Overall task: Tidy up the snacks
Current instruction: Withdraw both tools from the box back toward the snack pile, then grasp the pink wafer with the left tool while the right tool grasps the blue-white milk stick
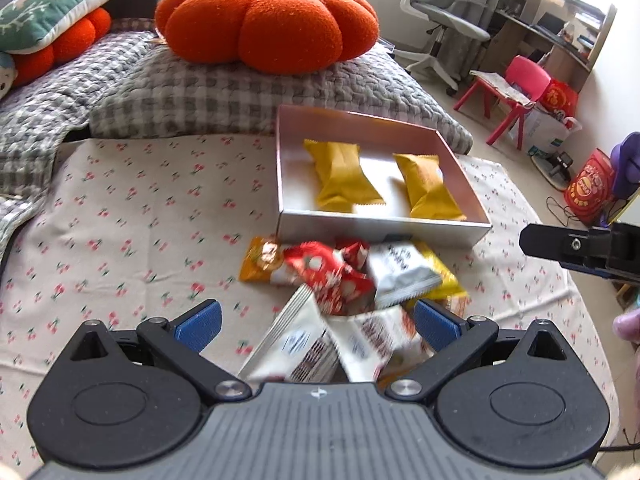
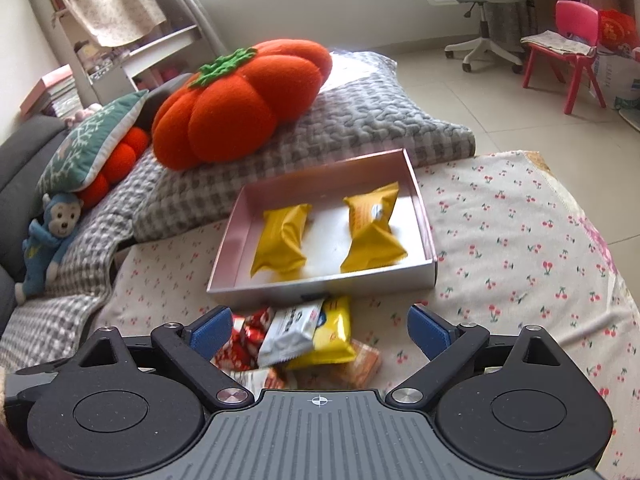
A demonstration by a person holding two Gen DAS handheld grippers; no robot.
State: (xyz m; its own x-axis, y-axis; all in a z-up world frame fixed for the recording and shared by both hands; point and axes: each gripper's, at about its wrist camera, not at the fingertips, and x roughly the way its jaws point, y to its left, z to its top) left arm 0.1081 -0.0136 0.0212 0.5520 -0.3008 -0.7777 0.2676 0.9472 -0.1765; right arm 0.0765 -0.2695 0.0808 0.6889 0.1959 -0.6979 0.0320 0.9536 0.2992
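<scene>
A shallow pink box [image 1: 380, 228] [image 2: 320, 286] sits on the cherry-print cloth and holds two yellow snack packets [image 1: 342, 178] [image 2: 280, 240]. In front of it lies a pile of loose snacks: a red packet [image 1: 328, 276], a white packet [image 1: 400, 270] [image 2: 290, 332], an orange one [image 1: 260, 260] and yellow ones [image 2: 336, 332]. My left gripper [image 1: 318, 324] is open, low over the near white packets [image 1: 304, 344]. My right gripper [image 2: 320, 330] is open just above the pile; one of its fingers shows at the right edge of the left wrist view [image 1: 560, 246].
An orange pumpkin cushion [image 1: 268, 16] [image 2: 240, 100] rests on a grey checked quilt [image 1: 200, 92] behind the box. A blue monkey toy [image 2: 52, 236] and a green pillow [image 2: 92, 144] lie at left. An office chair [image 1: 444, 16] and a pink child's chair [image 2: 568, 48] stand on the floor.
</scene>
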